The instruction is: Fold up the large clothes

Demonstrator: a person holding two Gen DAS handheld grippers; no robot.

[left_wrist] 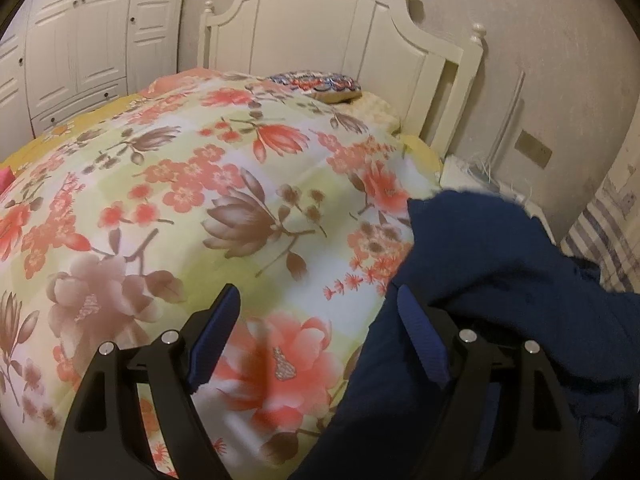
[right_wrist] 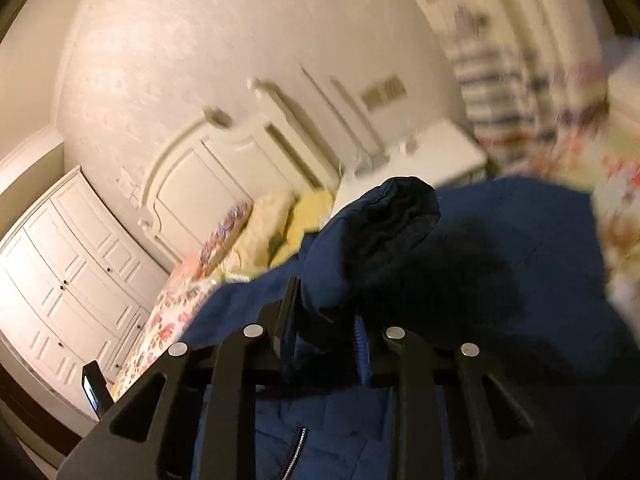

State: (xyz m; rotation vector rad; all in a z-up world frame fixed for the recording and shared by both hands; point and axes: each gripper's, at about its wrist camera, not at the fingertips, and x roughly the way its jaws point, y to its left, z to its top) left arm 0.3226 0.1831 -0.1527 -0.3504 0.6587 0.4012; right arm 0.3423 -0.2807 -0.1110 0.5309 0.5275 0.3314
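Note:
A dark blue jacket lies bunched on the right side of the bed, over the floral duvet. My left gripper is open and empty just above the duvet; its right finger touches the jacket's edge. In the right wrist view my right gripper is shut on a fold of the blue jacket, with a bunched cuff or sleeve end sticking up past the fingers. A zipper shows below the gripper. This view is blurred.
A white headboard stands at the far end, with a patterned pillow against it. White wardrobe doors are on the left. A white bedside table and striped fabric are on the right.

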